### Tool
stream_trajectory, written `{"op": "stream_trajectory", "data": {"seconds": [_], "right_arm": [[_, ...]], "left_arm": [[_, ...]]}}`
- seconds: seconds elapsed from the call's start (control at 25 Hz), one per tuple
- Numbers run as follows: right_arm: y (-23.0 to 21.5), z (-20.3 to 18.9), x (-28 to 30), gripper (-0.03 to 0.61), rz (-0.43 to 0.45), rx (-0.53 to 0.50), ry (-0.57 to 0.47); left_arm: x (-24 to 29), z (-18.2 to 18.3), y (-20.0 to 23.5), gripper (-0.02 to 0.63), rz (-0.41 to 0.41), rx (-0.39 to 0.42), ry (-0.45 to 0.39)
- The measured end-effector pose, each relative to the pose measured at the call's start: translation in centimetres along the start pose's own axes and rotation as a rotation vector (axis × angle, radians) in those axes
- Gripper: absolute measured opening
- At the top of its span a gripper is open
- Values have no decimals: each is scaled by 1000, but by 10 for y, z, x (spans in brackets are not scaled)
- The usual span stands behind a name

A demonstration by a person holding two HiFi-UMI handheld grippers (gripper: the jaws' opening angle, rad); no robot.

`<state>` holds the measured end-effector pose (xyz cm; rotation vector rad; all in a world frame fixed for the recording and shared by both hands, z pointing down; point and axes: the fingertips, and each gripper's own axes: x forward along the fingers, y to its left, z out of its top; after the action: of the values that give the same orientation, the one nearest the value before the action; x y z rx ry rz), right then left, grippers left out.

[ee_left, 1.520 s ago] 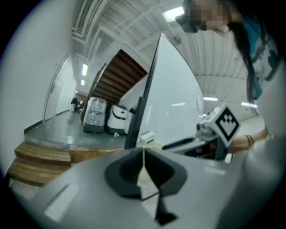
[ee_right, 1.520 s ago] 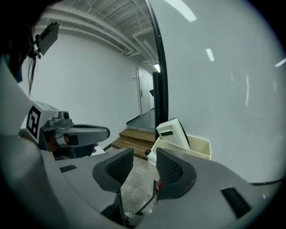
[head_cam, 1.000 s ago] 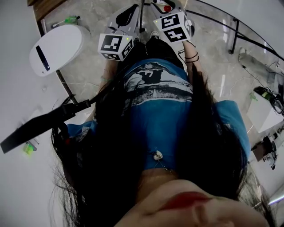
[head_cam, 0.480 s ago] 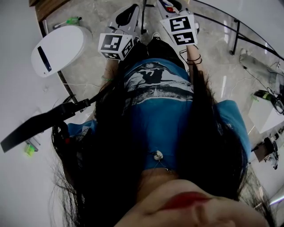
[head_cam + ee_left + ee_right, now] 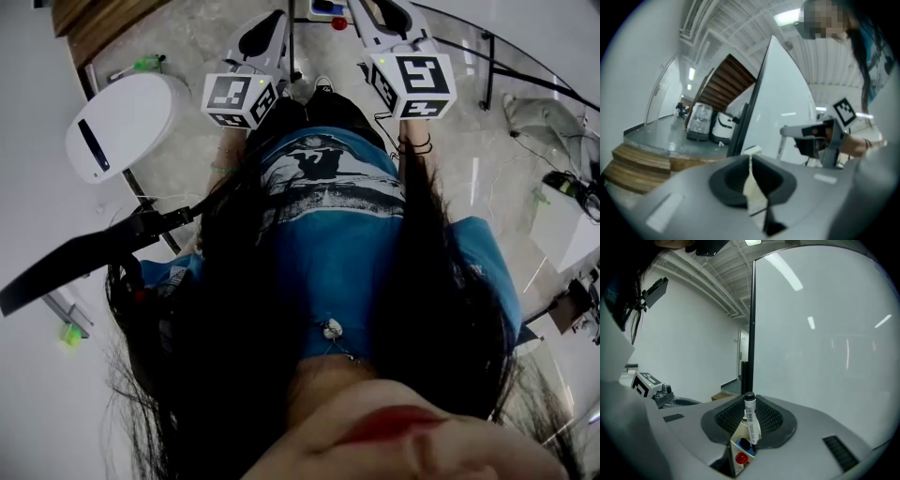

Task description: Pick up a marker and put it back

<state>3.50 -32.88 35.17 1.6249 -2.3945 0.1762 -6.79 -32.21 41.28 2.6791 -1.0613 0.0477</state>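
In the right gripper view a white marker (image 5: pixel 751 420) with a black cap stands tilted between my right gripper's (image 5: pixel 750 401) ribbed pads. The jaws are closing and both pads touch the marker. Just below it sits a small white holder (image 5: pixel 740 451) with a blue cap and a red cap (image 5: pixel 741 458) showing. In the head view the right gripper (image 5: pixel 364 13) reaches the holder (image 5: pixel 328 8) at the top edge. My left gripper (image 5: pixel 750 159) is shut with nothing between its jaws; in the head view it is held out (image 5: pixel 270 30) to the left of the right one.
A large white board (image 5: pixel 820 333) with a black post (image 5: pixel 751 324) fills the space ahead. A white oval unit (image 5: pixel 122 122) with a black slot sits at the left, and a green-capped marker (image 5: pixel 141 65) lies beyond it. Wooden steps (image 5: pixel 637 168) are at the far left.
My right gripper has moved forward and to the right, its marker cube turning toward the camera. The left gripper has shifted slightly up in the head view.
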Motion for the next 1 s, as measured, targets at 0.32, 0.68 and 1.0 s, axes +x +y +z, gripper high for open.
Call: {"op": "stream_trajectory", "data": {"seconds": [0.32, 0.68, 1.0], "right_arm": [[-8, 8, -11, 80, -27, 42, -50], [-6, 6, -4, 80, -3, 70, -53], [-6, 5, 2, 79, 7, 63, -44]], "left_arm": [[-1, 12, -1, 52, -31, -51, -48], [0, 7, -11, 28, -55, 89, -5], [-1, 14, -4, 28, -43, 22, -39]]}}
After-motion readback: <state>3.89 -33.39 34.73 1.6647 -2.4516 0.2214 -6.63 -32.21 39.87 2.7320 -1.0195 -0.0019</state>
